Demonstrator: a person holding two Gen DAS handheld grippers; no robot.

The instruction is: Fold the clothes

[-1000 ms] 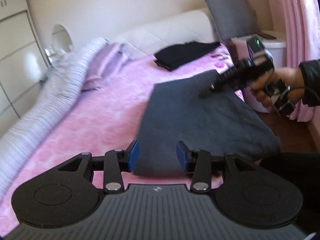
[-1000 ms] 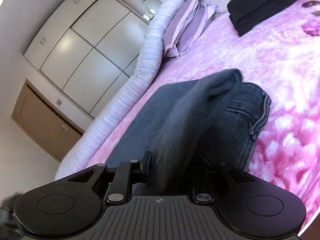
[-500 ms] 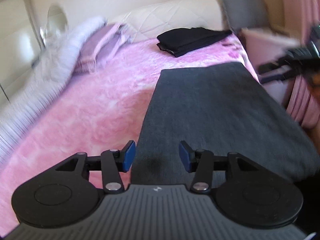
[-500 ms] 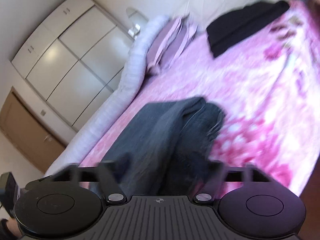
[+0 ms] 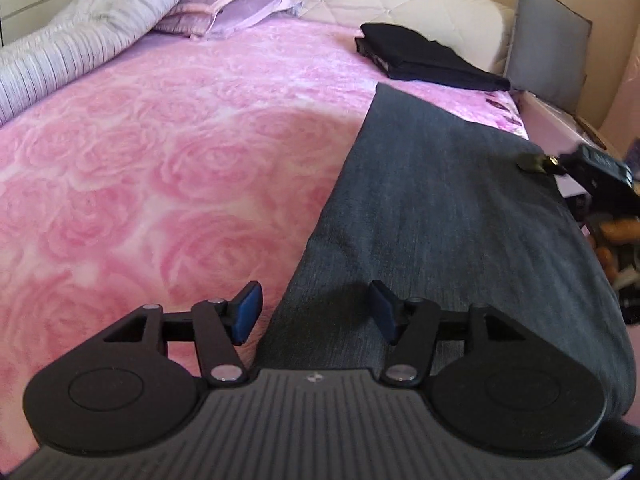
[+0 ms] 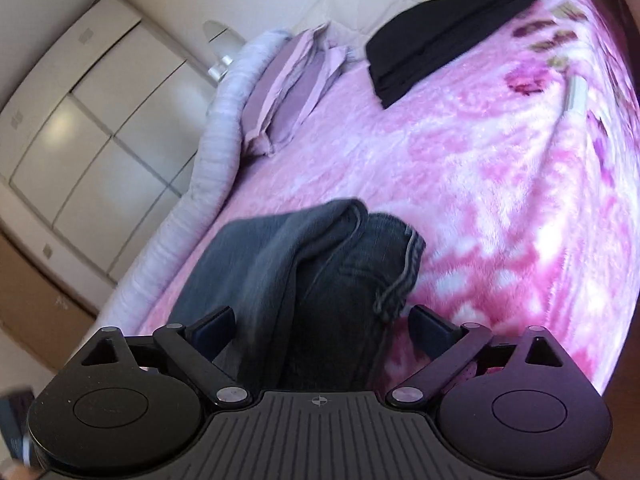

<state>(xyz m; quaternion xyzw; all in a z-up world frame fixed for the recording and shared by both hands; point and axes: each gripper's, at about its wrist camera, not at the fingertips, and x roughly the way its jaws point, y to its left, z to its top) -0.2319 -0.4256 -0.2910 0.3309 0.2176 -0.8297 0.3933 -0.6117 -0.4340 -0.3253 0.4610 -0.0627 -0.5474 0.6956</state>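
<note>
The right gripper (image 6: 320, 326), which a second ago was clenched on the folded dark grey denim jeans (image 6: 320, 280), now stands released with the cloth lying loose between its spread fingers, so I judge this fold is set down. The left gripper (image 5: 314, 308) is also released, just above the near left edge of the jeans on the pink rose-pattern blanket (image 5: 140, 168).

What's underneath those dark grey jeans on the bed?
The jeans lie folded on a pink rose-patterned blanket, which shows all around them. In the right wrist view a second denim layer with a seam peeks out below the top fold. Anything else beneath is covered.
</note>
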